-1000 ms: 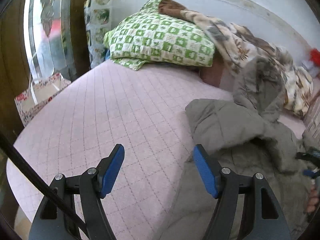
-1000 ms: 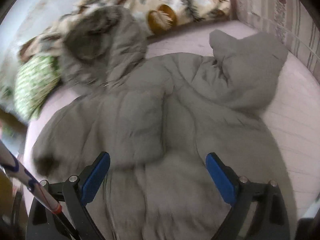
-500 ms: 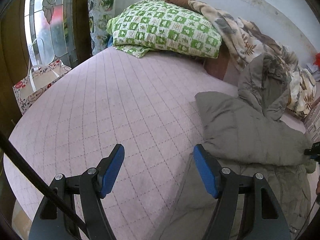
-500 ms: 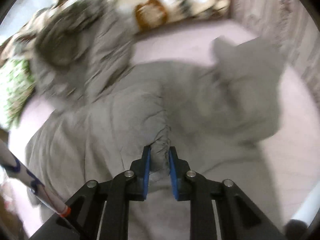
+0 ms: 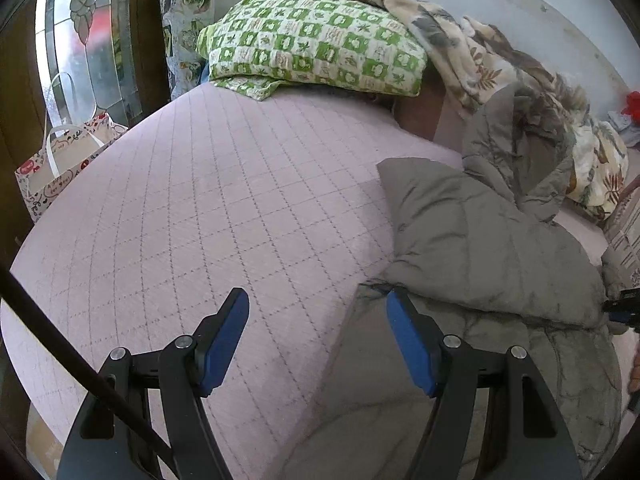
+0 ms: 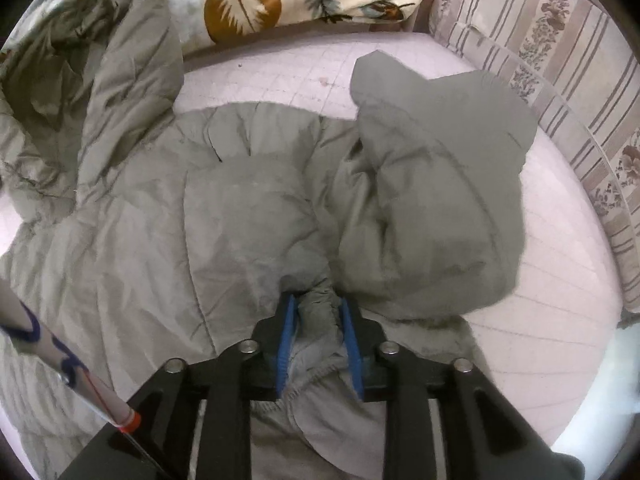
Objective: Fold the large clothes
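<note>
A large grey-green padded jacket with a hood lies spread on the pink quilted bed. My right gripper is shut on the elastic cuff of its left sleeve, which lies folded across the jacket's body. The other sleeve is bunched to the right. In the left wrist view the jacket lies at the right, the sleeve folded over it. My left gripper is open and empty, just above the bed beside the jacket's edge.
A green checked pillow and a leaf-patterned blanket lie at the head of the bed. A gift bag stands on the floor at the left. A striped padded bed rail runs along the right side.
My right gripper closed on the sleeve cuff and pulled the sleeve across the jacket's body. The left gripper stayed open and drew back slightly.
</note>
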The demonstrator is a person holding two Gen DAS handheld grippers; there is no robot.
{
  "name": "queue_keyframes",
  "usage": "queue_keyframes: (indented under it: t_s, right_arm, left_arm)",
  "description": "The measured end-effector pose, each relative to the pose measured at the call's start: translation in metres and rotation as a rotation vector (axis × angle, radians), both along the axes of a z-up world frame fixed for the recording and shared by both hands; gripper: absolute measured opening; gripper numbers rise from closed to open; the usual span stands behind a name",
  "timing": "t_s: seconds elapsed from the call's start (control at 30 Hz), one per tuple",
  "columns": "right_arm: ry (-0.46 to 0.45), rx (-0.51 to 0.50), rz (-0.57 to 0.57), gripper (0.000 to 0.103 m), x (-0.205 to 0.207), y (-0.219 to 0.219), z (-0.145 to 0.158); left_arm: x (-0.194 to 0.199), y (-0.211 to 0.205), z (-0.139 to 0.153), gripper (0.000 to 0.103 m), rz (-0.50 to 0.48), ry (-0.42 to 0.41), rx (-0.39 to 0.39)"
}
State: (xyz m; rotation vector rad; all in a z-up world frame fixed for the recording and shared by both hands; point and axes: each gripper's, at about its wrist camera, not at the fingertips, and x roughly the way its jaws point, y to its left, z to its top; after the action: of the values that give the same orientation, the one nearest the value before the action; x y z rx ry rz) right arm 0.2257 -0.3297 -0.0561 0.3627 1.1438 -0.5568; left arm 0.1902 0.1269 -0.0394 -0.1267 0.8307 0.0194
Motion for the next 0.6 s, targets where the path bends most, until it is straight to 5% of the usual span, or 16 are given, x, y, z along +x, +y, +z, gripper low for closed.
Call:
queue_keyframes:
  t_s: [0.13, 0.37, 0.5, 0.6]
  right_arm:
    - [-0.096, -0.011, 0.028, 0.046, -0.045, -0.012, 0.044]
    - [-0.225, -0.218, -0.030, 0.065, -0.176, -0.068, 0.130]
    - [-0.178, -0.366, -0.032, 0.086, -0.223, -0.117, 0.165]
    - [-0.144, -0.409, -0.102, 0.088, -0.238, -0.154, 0.187]
  left_arm:
    - [-0.021, -0.011, 0.011, 0.070, -0.027, -0.045, 0.002]
    - [-0.087, -0.032, 0.054, 0.070, -0.029, -0.182, 0.057]
    - [-0.129, -0.049, 0.096, 0.074, -0.077, -0.228, 0.032]
    - [-0.152, -0.070, 0.136, 0.076, -0.164, -0.257, 0.024]
